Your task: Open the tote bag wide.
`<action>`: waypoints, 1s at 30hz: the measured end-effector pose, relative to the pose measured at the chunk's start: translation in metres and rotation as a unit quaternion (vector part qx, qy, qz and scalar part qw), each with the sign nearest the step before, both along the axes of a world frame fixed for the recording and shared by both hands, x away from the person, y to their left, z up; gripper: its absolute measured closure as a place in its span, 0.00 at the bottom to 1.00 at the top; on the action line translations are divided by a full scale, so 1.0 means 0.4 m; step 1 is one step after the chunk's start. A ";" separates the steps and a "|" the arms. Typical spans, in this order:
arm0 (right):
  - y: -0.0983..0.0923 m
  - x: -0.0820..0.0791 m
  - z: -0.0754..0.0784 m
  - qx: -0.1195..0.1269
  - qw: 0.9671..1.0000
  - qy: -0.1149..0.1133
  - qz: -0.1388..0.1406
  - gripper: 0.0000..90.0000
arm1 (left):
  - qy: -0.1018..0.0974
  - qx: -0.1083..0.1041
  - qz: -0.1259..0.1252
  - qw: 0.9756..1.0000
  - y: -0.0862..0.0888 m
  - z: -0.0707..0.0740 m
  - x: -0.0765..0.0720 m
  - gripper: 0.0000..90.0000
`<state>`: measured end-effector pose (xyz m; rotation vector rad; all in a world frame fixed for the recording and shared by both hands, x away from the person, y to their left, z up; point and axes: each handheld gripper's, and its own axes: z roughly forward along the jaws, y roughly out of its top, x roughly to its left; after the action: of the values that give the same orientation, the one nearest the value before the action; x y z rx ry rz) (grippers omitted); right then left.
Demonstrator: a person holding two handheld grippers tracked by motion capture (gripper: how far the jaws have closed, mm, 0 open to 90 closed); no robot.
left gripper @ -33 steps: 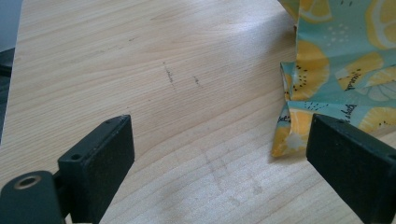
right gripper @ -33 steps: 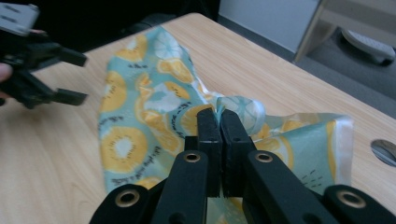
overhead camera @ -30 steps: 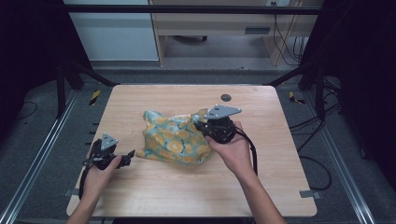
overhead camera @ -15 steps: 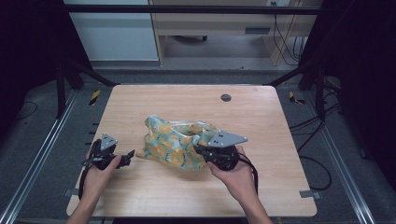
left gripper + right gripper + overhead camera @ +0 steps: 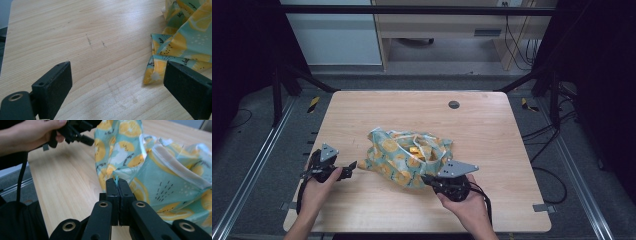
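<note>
At the lower middle of the high view, my right gripper point(image 5: 428, 179) is pinching the cloth bag's point(image 5: 408, 156) near edge, dragging it flat, I judge. My left gripper point(image 5: 350, 169) is waiting released beside the bag's left corner; next, I am thinking, it needs to clamp that corner.

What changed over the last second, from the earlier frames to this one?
The right gripper, shut on the lemon-print cloth, moved toward the person's edge of the table, dragging that fold with it. The left gripper stayed open beside the cloth's corner.
</note>
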<state>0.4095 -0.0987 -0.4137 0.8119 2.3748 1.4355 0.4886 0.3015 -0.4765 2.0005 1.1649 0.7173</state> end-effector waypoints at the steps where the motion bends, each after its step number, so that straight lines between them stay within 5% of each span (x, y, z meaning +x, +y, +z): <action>1: 0.000 -0.003 -0.007 -0.002 1.000 0.002 0.002 0.99 | 0.000 0.000 0.000 1.000 0.000 0.000 0.000 0.09; 16: 0.013 -0.023 -0.082 -0.035 0.999 0.038 0.015 0.99 | -0.003 -0.003 -0.002 1.000 -0.001 0.004 -0.004 0.09; 30: -0.018 -0.028 -0.146 -0.090 0.993 0.074 0.002 0.99 | -0.010 -0.012 -0.011 1.000 -0.006 0.015 -0.012 0.10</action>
<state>0.3981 -0.1059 -0.4720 0.8946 2.5717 1.1777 0.4840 0.2992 -0.4705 1.9780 1.1337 0.7079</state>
